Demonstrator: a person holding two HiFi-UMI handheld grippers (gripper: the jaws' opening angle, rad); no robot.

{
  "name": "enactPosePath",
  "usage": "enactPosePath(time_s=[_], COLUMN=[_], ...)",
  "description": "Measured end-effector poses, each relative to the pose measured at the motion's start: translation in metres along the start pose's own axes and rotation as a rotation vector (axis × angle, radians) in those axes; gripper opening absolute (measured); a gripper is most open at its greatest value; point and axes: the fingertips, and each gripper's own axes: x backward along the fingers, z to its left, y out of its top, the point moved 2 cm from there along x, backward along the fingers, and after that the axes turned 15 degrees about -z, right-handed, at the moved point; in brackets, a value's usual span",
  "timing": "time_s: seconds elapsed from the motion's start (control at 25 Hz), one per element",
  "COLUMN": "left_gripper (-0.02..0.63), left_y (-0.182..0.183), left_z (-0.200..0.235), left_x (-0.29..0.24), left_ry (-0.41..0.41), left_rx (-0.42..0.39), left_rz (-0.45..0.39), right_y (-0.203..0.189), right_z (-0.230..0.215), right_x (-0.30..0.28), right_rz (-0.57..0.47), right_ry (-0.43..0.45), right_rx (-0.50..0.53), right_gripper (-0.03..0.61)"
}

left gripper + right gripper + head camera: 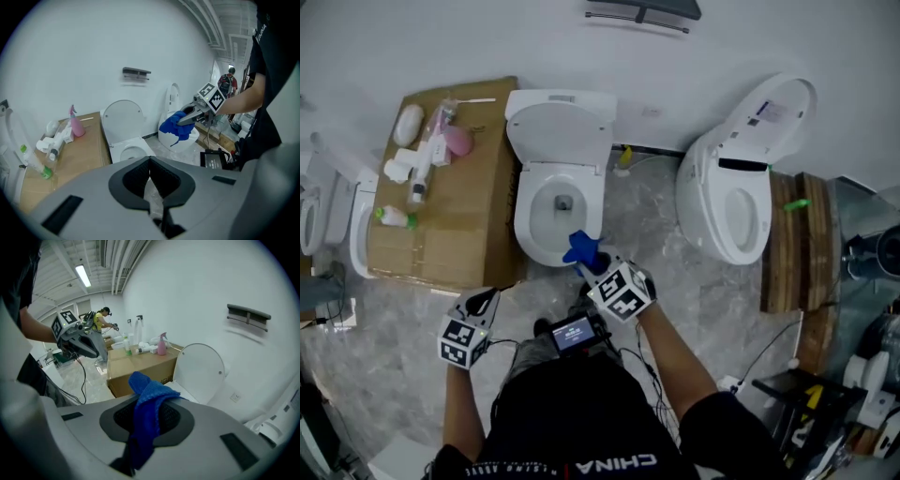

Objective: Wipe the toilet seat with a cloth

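The right claw (pixel 591 265) is clamped on the blue cloth (pixel 580 248), by the open toilet (pixel 523 230) front rim. The left claw (pixel 484 302) is pinched together, empty. A cardboard box (pixel 478 234) with bottles (pixel 422 167) sits beside it, with a second toilet (pixel 712 220) right.

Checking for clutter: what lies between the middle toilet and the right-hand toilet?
Head view: bare marbled floor, plus a small yellow-topped object at the wall base beside the middle toilet.

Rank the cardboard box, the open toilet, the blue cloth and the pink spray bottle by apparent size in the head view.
1. cardboard box
2. open toilet
3. blue cloth and pink spray bottle: these look much alike, and the cloth is nearer the camera, so I won't rank them.
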Motion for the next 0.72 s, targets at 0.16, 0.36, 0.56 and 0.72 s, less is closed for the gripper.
enactPosePath(time_s=[0.16,0.36,0.56,0.72], left_gripper=[0.011,0.011,0.011,0.011], left_y=[-0.02,-0.044,-0.089,-0.115], left_z=[-0.014,-0.058,-0.098,-0.122], left_x=[0.031,0.079,0.143,0.18], left_ry=[-0.05,-0.155,-0.196,-0.233], left_rx=[-0.046,-0.119,-0.128,-0.146], left_rz=[0.013,0.031,-0.004,-0.012], right_y=[0.0,-0.005,-0.01,-0.012], right_z=[0.046,0.108,0.189,0.254], right_x=[0.024,0.064,0.092,0.114], right_rz=[0.02,0.002,-0.014,0.0], right_ry=[-0.002,-0.093,-0.187,-0.221], right_rx=[0.047,0.017,0.017,0.064], right_gripper=[0.071,0.071,0.071,0.071])
